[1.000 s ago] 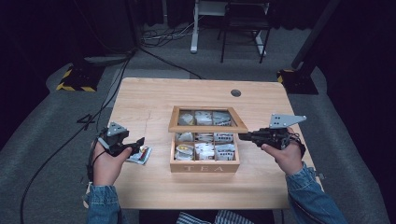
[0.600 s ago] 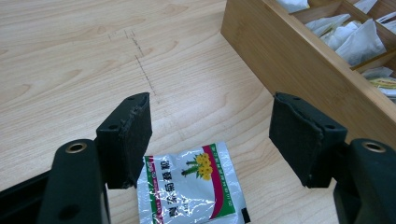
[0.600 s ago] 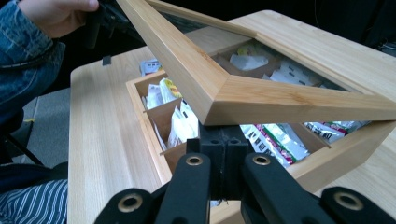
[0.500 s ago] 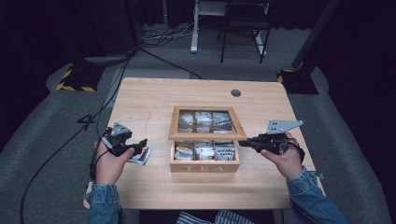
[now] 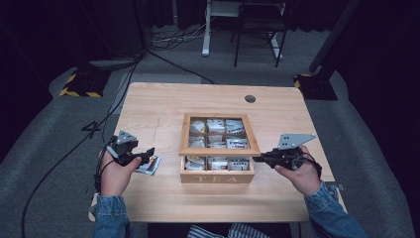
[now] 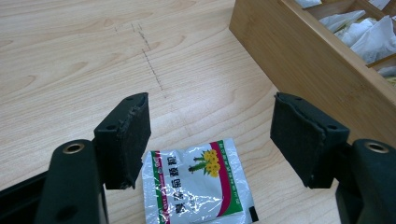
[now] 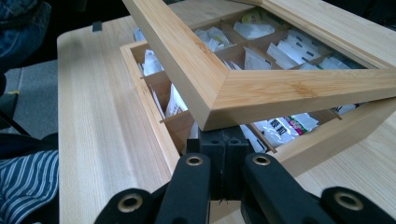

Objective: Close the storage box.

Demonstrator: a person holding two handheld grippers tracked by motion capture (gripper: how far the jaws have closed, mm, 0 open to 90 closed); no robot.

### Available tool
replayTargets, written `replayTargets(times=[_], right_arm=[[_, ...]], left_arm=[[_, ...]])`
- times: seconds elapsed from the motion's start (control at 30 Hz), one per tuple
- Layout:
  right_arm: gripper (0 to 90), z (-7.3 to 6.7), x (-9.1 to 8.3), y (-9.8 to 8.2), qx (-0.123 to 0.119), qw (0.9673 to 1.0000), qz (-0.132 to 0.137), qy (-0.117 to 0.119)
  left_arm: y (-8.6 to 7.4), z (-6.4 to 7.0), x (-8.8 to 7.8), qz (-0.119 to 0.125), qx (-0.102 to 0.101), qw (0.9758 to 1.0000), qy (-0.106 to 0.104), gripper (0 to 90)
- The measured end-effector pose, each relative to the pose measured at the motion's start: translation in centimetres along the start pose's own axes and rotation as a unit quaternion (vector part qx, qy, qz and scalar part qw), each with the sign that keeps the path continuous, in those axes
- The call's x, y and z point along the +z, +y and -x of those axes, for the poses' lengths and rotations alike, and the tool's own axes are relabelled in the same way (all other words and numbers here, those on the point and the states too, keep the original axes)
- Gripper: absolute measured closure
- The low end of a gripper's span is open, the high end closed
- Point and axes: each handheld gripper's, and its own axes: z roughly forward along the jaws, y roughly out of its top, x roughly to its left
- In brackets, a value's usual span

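A wooden tea box (image 5: 217,171) marked TEA on its front wall stands at the middle of the light wooden table (image 5: 163,104), and everything else is placed from it. Its glass-paned lid (image 5: 219,149) is partly raised, the front edge lifted clear of the box's front wall and the back edge low over the far compartments. Through the pane and the gap, white and printed tea sachets (image 5: 216,126) fill the compartments.

The right gripper (image 5: 262,158) comes in from the right side of the box, level with the gap under the lid. Its jaws are pressed fully together with nothing between them, and in the right gripper view the closed tips (image 7: 225,144) sit just under the front right corner of the lid's frame (image 7: 280,88), at the rim of the box; whether they bear the lid's weight I cannot tell for sure.

To the left of the box, near its front left corner, a single tea packet (image 5: 148,165) lies flat on the table, white with a yellow flower and red and green stripes (image 6: 198,184). The left gripper (image 5: 146,156) hovers just over it, jaws spread wide on either side of the packet's near end, the pads clear of it and holding nothing. The box's left wall (image 6: 299,60) runs just beyond the gripper's right-hand jaw
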Motion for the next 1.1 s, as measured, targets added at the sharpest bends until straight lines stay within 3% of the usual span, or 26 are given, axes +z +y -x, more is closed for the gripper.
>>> replayTargets(times=[0.23,1.1], right_arm=[[90.0,-0.2,0.3,-0.4,-0.005,0.9998,-0.021,0.001],[90.0,-1.0,0.9,-1.7,-0.01,0.9982,-0.059,0.005]], left_arm=[[-0.1,-0.1,0.1,-0.003,-0.002,1.0,-0.001,29.8],[-0.1,-0.1,0.3,-0.004,-0.002,1.0,-0.003,29.8]])
